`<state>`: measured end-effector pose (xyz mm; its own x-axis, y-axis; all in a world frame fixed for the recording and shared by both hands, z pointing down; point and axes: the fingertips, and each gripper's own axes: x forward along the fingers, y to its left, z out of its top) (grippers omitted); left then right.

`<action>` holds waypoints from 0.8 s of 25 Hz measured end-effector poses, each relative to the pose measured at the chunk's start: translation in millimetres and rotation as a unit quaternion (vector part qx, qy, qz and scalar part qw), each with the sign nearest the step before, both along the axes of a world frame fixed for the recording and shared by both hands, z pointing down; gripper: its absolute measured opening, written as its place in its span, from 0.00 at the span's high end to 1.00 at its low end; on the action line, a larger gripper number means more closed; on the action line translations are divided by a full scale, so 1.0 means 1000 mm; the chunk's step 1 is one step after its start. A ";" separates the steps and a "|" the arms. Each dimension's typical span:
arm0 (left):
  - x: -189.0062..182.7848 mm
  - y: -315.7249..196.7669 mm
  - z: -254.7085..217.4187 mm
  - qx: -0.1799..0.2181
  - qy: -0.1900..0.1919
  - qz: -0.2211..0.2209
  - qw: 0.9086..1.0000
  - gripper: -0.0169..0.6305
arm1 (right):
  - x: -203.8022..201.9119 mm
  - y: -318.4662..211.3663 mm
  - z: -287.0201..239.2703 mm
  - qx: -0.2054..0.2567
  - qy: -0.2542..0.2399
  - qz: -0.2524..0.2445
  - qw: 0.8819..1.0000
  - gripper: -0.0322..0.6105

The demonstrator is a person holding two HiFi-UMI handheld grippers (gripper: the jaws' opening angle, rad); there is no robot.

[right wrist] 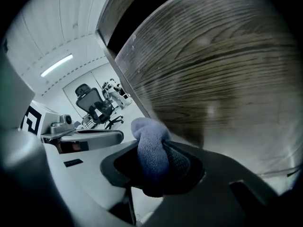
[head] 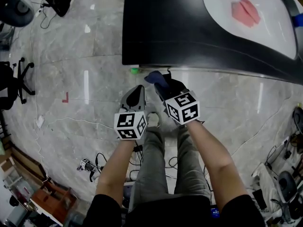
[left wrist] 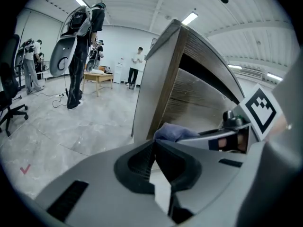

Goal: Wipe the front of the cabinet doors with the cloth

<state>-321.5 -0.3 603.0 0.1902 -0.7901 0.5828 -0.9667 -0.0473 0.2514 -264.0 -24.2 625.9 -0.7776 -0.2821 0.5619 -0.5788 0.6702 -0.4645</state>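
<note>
We hold the cloth (right wrist: 150, 145) pinched in our right gripper (right wrist: 156, 167). Its jaws are clamped on the blue fabric, and a rounded fold bulges out past the tips. The cloth sits right in front of the wood-grain cabinet door (right wrist: 213, 70), low on its face, but we cannot tell whether it touches the panel.

From the head view, our right gripper (head: 163, 84) points at the foot of the dark cabinet (head: 161, 37), with the cloth (head: 154, 77) at its tip just above the grey marble floor (head: 71, 79). Our left gripper (head: 137, 91) hangs just beside it, a little further from the cabinet.

In the left gripper view, our left gripper (left wrist: 154, 148) has its jaws pressed together with nothing between them. Beyond them we see the cloth (left wrist: 173, 132) against the cabinet's corner (left wrist: 156, 93).
</note>
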 end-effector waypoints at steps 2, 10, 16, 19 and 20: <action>-0.002 0.001 0.000 -0.001 0.000 -0.001 1.000 0.96 | -0.002 -0.003 0.001 0.005 0.003 -0.001 1.000 0.76; 0.031 -0.005 -0.004 0.002 0.008 0.022 1.000 0.96 | 0.038 -0.021 -0.002 0.020 0.016 0.018 1.000 0.76; 0.074 -0.019 -0.007 0.005 0.012 0.049 0.999 0.96 | 0.090 -0.033 0.000 0.023 0.027 0.046 0.998 0.76; 0.096 -0.025 -0.007 0.004 0.012 0.062 0.998 0.96 | 0.118 -0.040 0.001 0.022 0.029 0.064 0.997 0.76; 0.103 -0.026 -0.007 0.003 0.012 0.066 0.998 0.96 | 0.127 -0.042 0.001 0.023 0.030 0.070 0.997 0.76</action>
<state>-218.5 -26.1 595.8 0.3066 -0.7607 0.5721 -0.9458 -0.1757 0.2733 -137.0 -66.4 627.1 -0.6945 -0.4115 0.5902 -0.6936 0.6008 -0.3974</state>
